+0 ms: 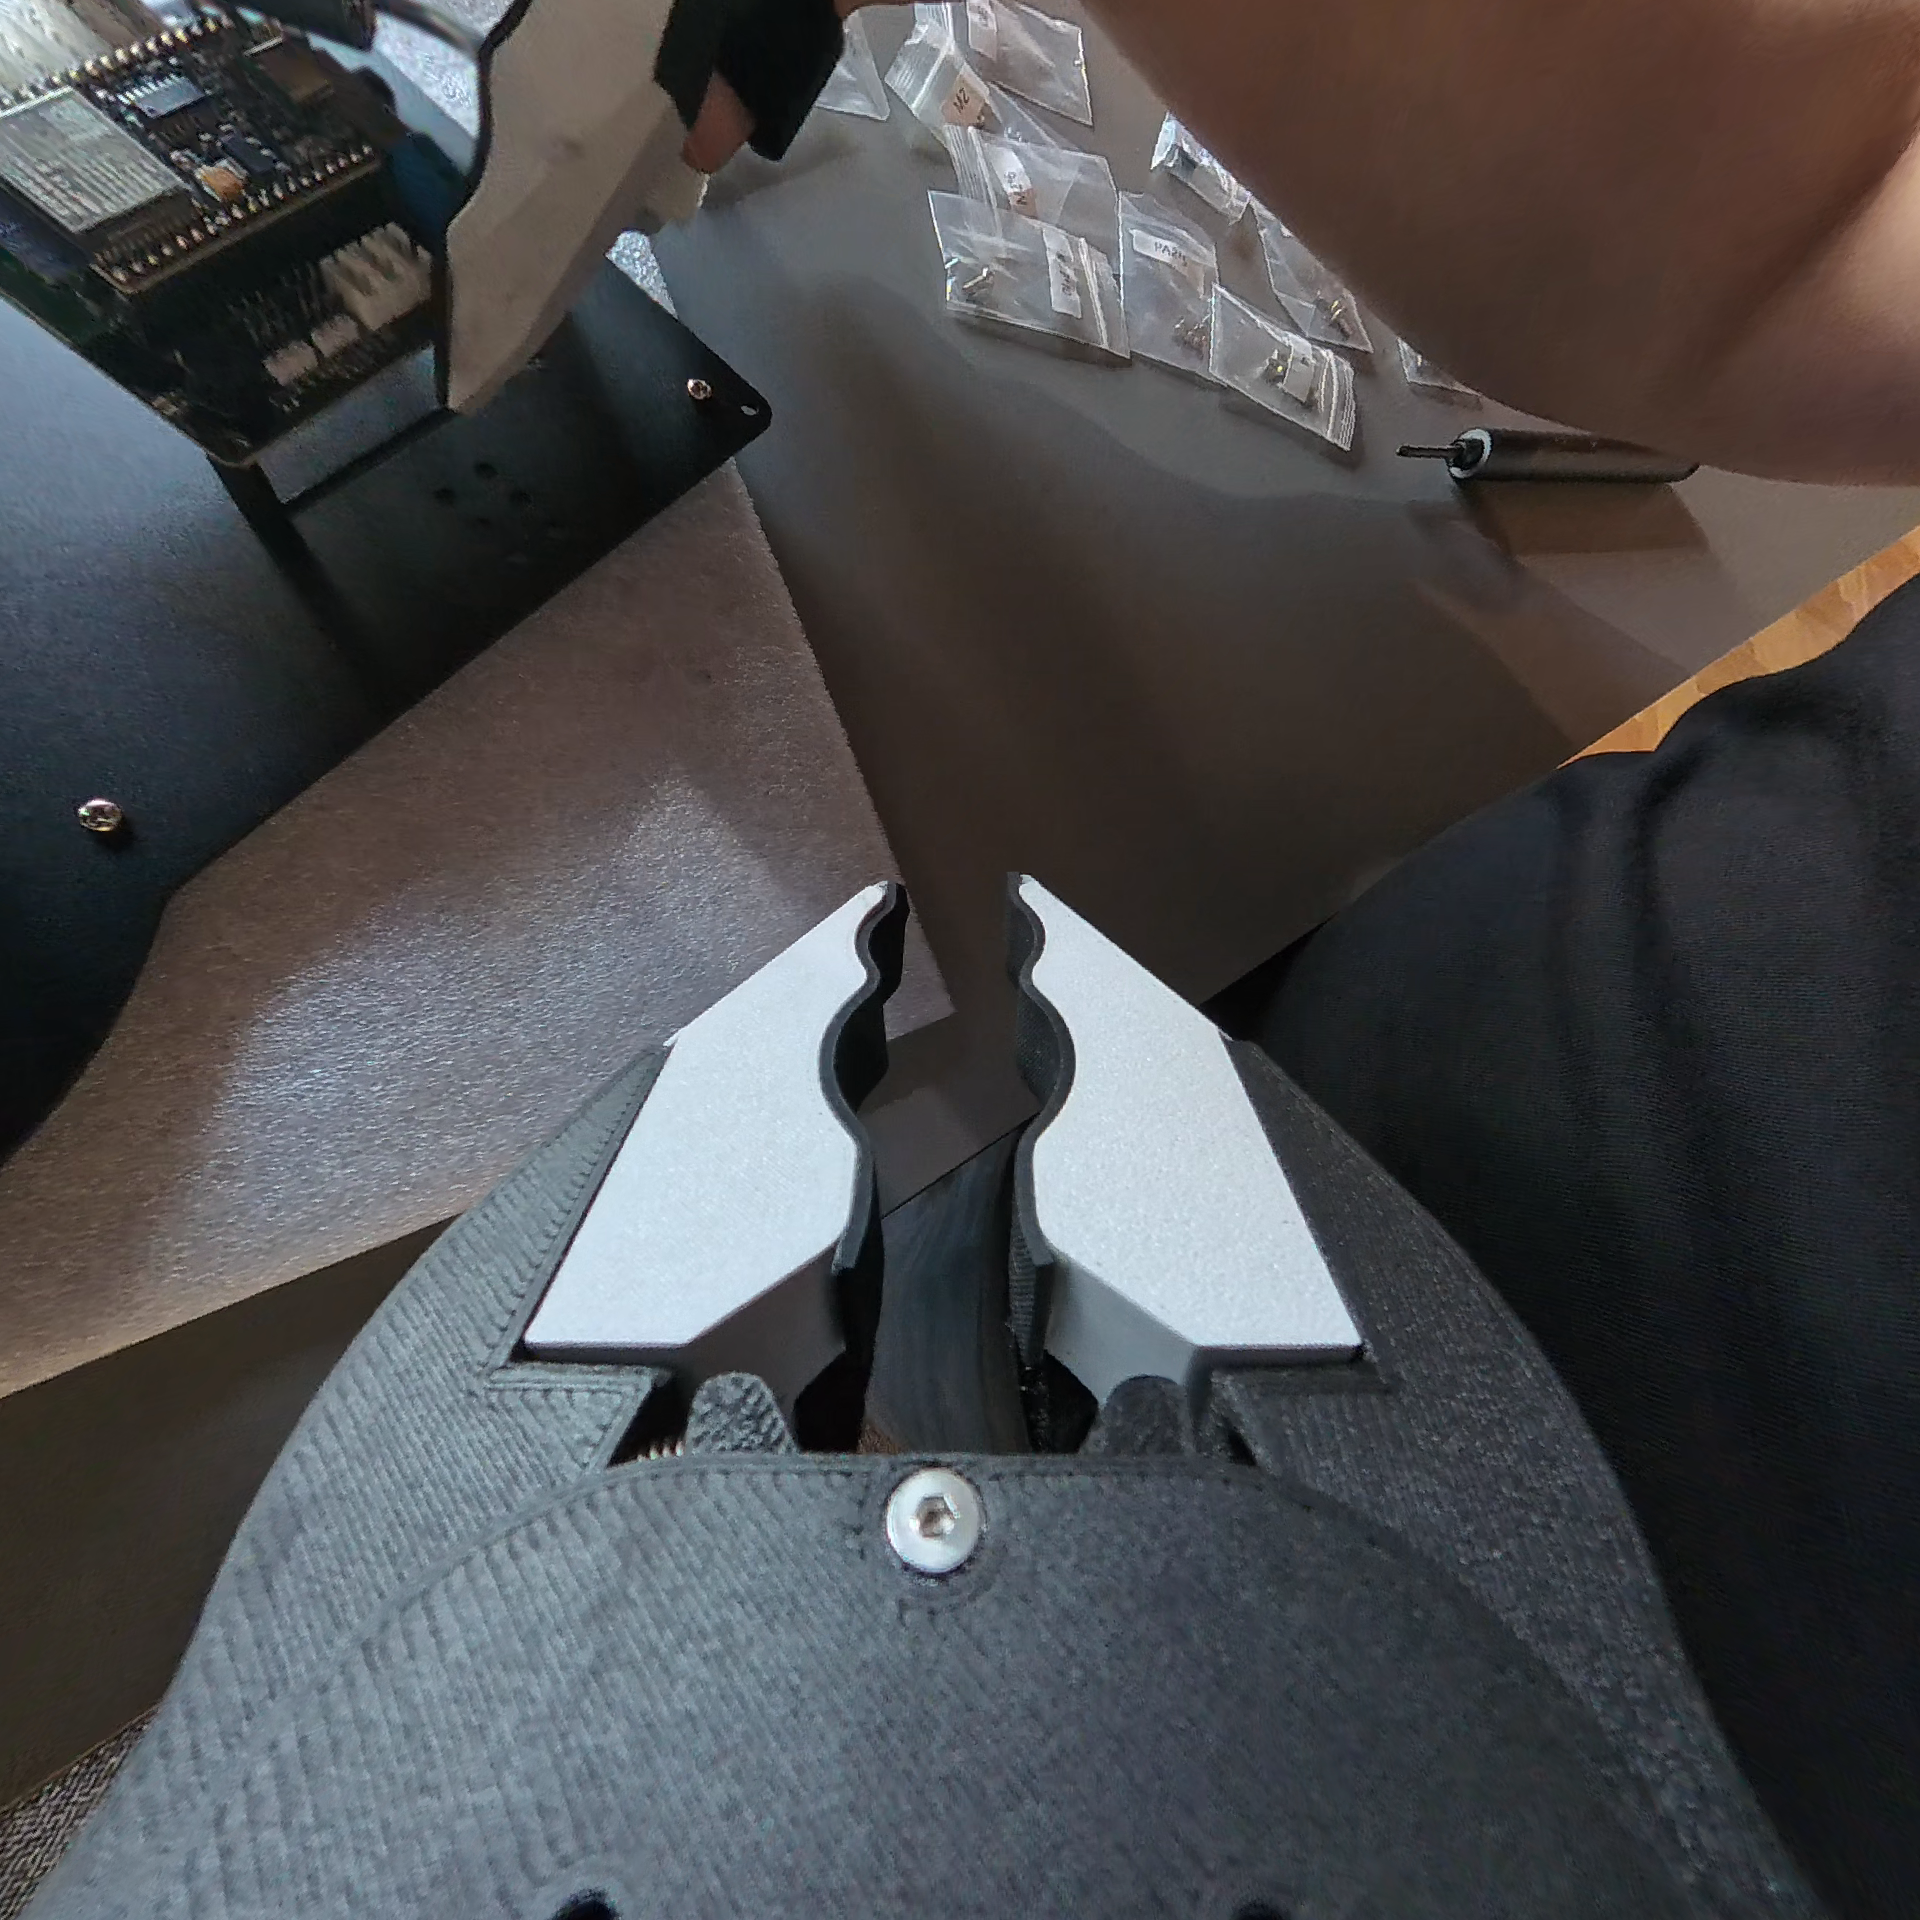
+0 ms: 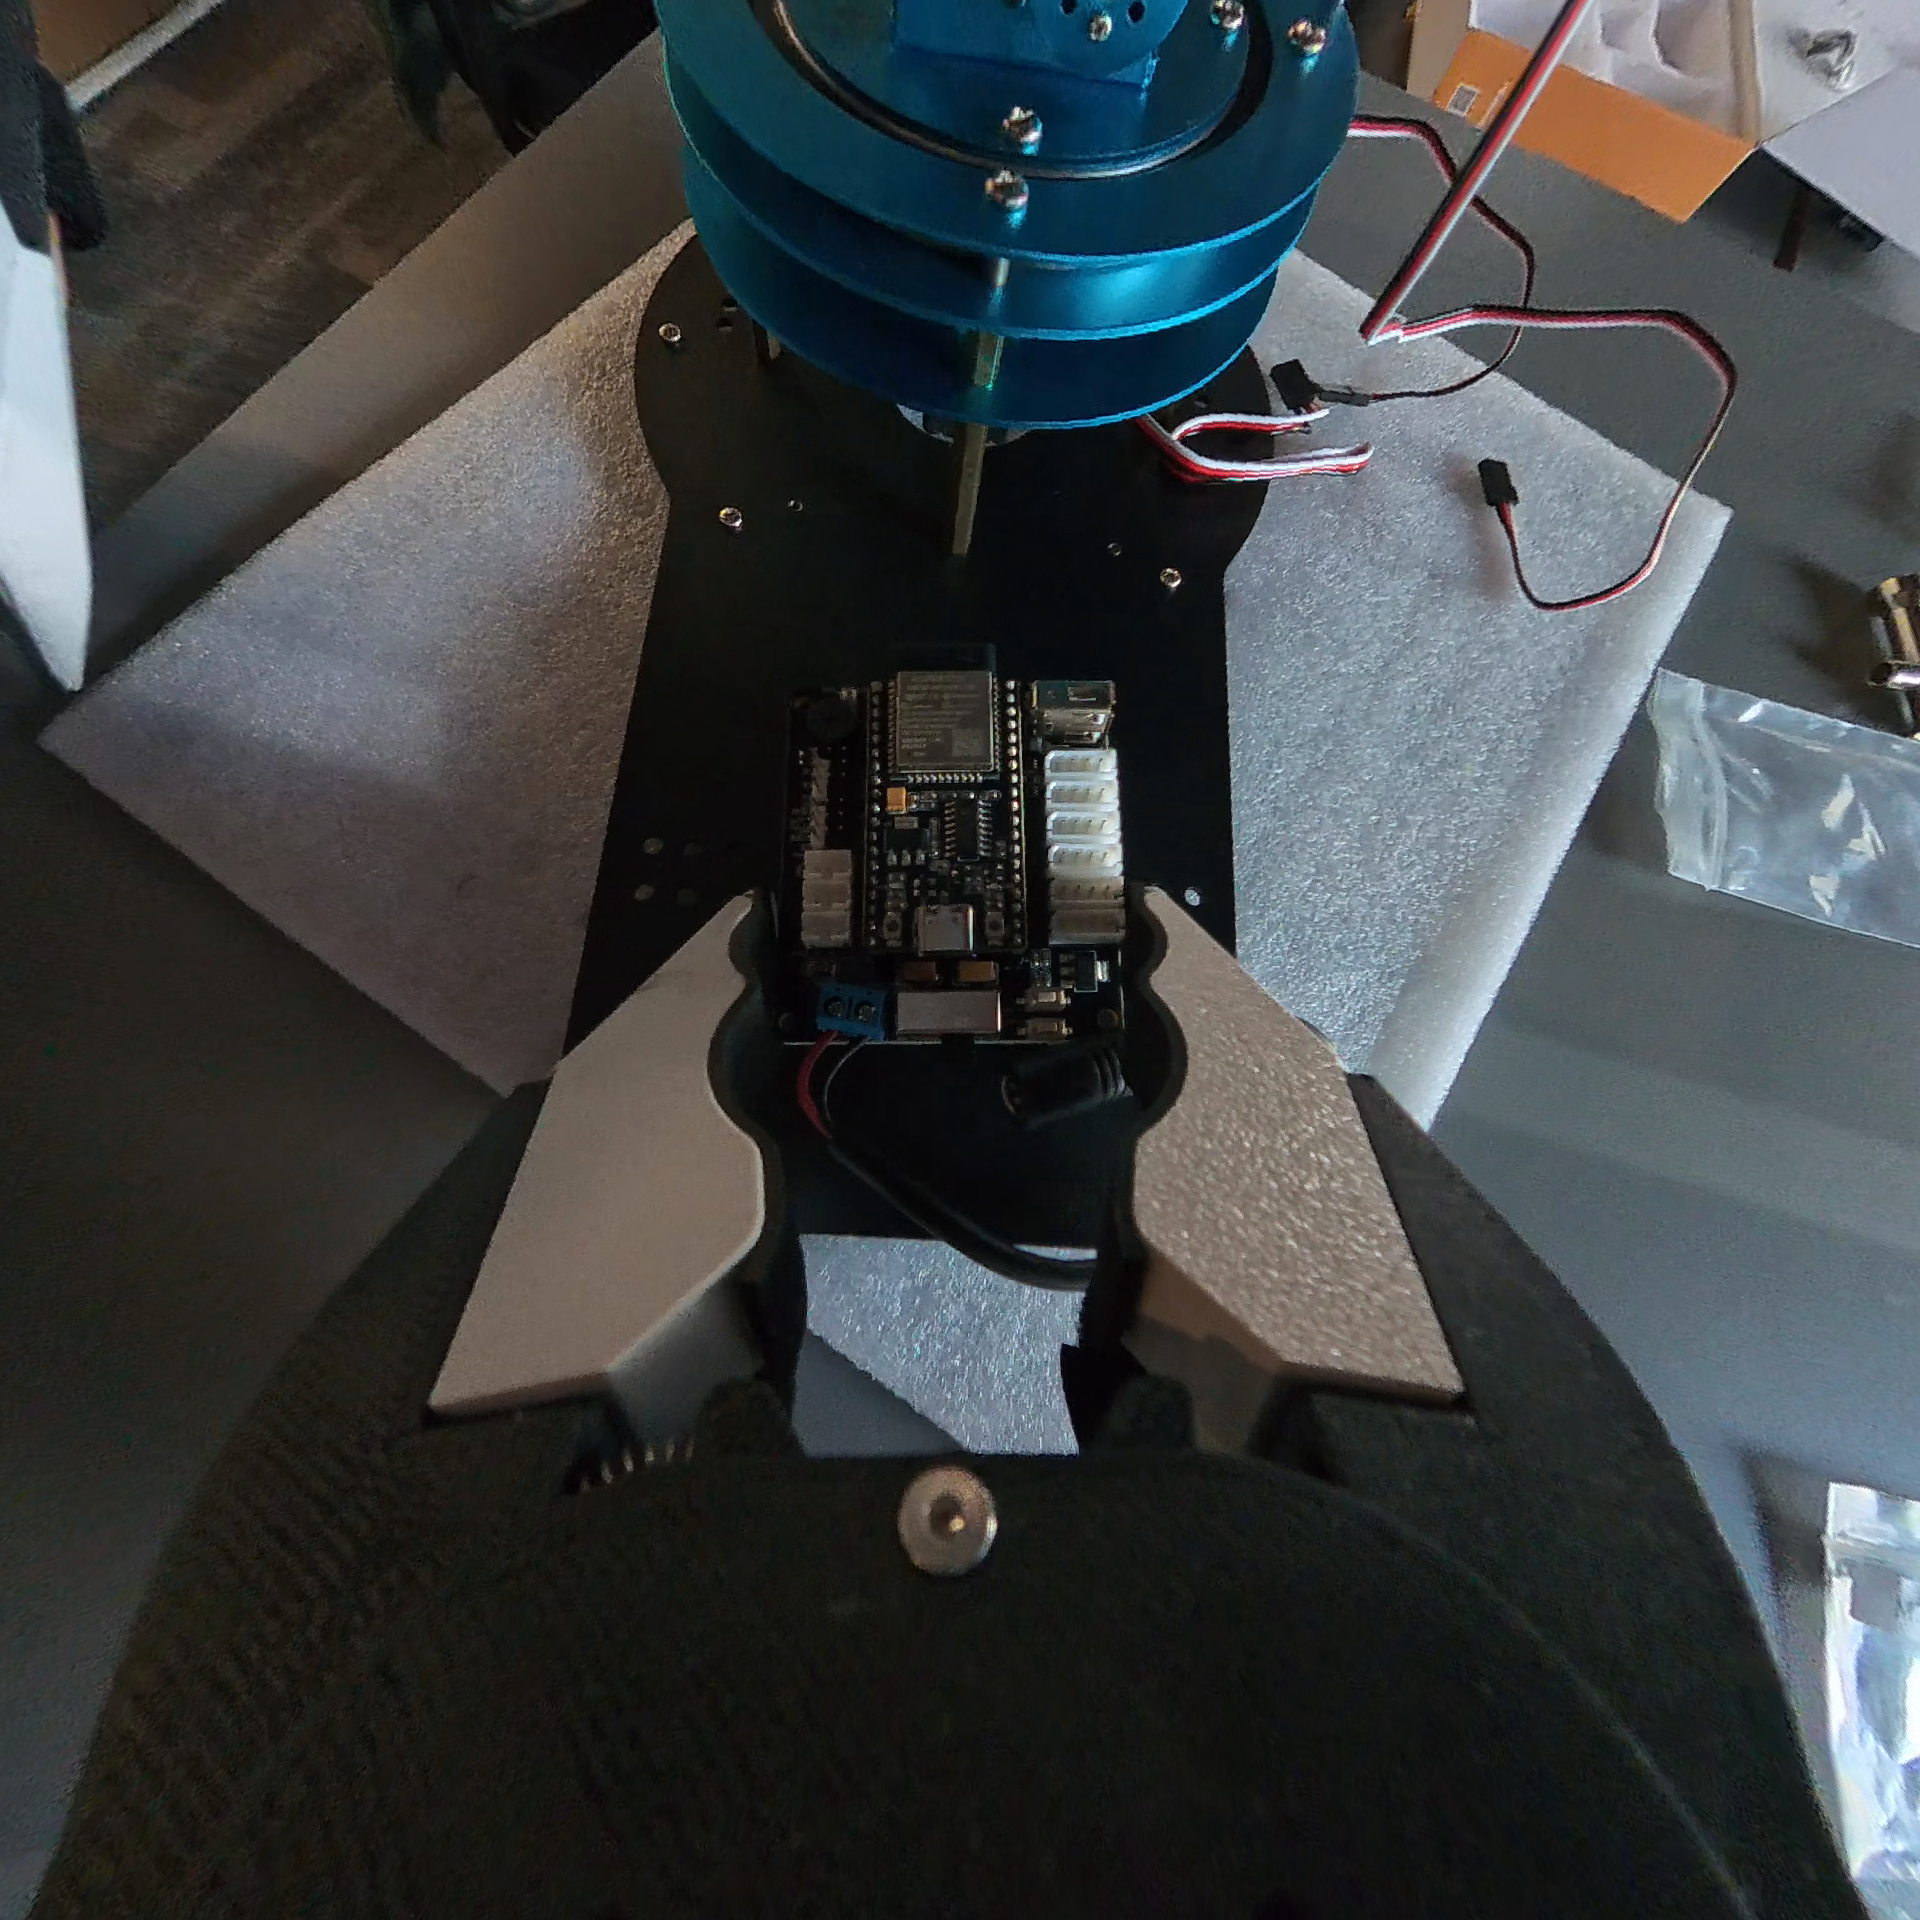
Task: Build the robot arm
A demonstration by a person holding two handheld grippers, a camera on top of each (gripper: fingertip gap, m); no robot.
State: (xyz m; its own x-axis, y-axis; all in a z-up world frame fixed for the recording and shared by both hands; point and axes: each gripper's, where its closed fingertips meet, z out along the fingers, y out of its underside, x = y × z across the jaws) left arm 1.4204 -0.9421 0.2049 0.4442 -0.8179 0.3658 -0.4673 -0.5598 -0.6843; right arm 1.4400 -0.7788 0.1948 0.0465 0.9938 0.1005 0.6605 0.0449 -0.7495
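The right gripper [image 2: 951,914] hangs over a circuit board [image 2: 956,862], jaws wide apart, one tip on each side of the board's near end; contact cannot be confirmed. The board is rectangular and black, with white connector blocks along both long edges, a metal-capped module at the far end and a blue terminal block at the near edge. Red and black wires [image 2: 831,1091] leave that block and curve back between the jaws. The board sits on a flat black plate [image 2: 1143,644] with small holes and screws. The plate lies on a sheet of white, grainy foam [image 2: 343,727]. Beyond the board, stacked blue metallic discs [image 2: 997,239] stand on posts. Striped servo leads [image 2: 1507,343] loop to the right of the jaws.

The left gripper [image 1: 956,899] is held clear of the surface, jaws slightly apart with nothing between them. Its fingers are smooth grey with wavy black inner pads. Ahead and to the right lie small clear bags [image 1: 1122,260] and a black screwdriver [image 1: 1538,457].
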